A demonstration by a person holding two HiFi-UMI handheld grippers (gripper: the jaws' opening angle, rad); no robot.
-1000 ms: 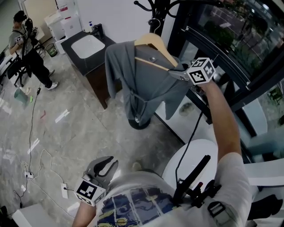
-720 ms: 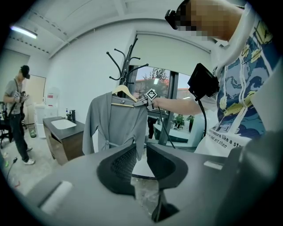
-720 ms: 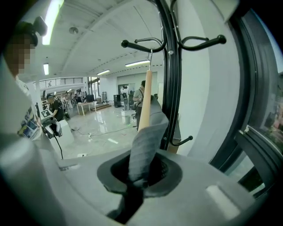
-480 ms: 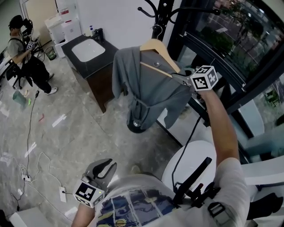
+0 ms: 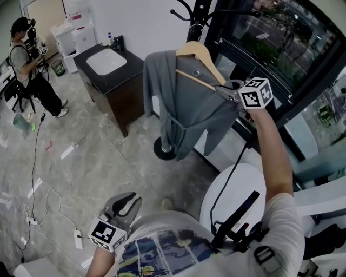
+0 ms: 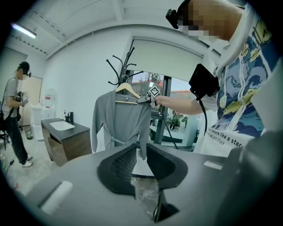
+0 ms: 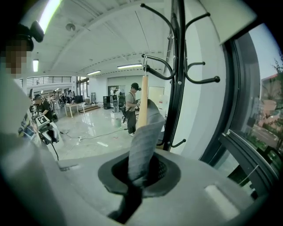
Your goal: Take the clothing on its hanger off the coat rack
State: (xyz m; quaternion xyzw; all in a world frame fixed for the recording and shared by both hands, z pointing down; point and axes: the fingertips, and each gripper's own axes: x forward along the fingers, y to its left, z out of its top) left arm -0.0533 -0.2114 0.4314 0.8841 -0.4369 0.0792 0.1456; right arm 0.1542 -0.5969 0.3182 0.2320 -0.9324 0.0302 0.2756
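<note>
The right claw is clamped on the grey robe's shoulder, over the outer end of the wooden hanger. The hanger's length runs from there back to the coat rack, its hook right at a prong. The left claw, spread and empty, hangs well away from the rack.

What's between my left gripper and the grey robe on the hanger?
Only bare floor separates the left gripper and the robe, as seen in the head view.
</note>
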